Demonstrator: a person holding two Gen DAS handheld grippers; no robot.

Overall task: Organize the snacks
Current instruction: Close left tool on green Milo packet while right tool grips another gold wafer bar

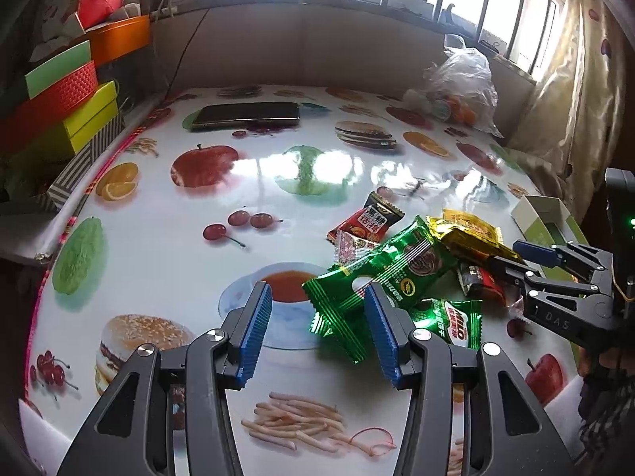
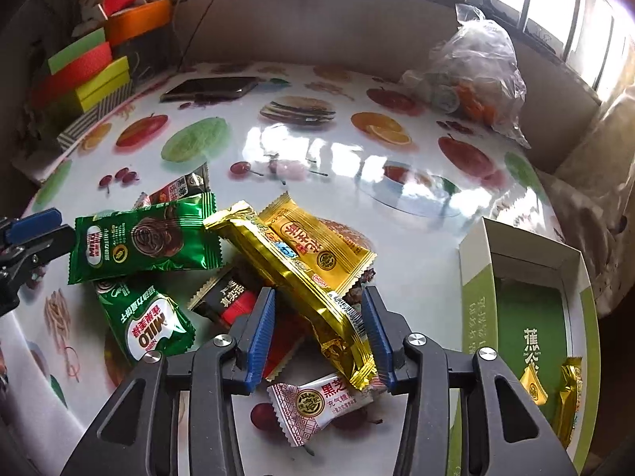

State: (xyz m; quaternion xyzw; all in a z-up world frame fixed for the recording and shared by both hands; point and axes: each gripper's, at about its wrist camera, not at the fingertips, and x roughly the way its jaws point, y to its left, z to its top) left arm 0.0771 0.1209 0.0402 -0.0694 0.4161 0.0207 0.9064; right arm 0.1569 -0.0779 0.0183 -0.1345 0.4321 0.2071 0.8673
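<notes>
A heap of snack packets lies on the fruit-print table (image 1: 158,261). My left gripper (image 1: 319,313) is open, its blue pads on either side of the near end of a green Milo packet (image 1: 389,269); the left pad stands clear of it. My right gripper (image 2: 319,325) is also open over a long gold packet (image 2: 293,269), which touches only its right pad. Under the gold packet lie a flat gold packet (image 2: 317,238), a red-black packet (image 2: 230,297), a white packet (image 2: 317,400) and a second Milo packet (image 2: 147,325). An open green-white box (image 2: 476,277) at the right holds gold packets (image 2: 532,388).
A phone (image 1: 246,115) lies at the table's far side. A clear plastic bag (image 1: 464,83) of goods sits at the far right. Coloured boxes (image 1: 79,111) are stacked off the left edge. A curtain (image 1: 563,99) hangs at the right.
</notes>
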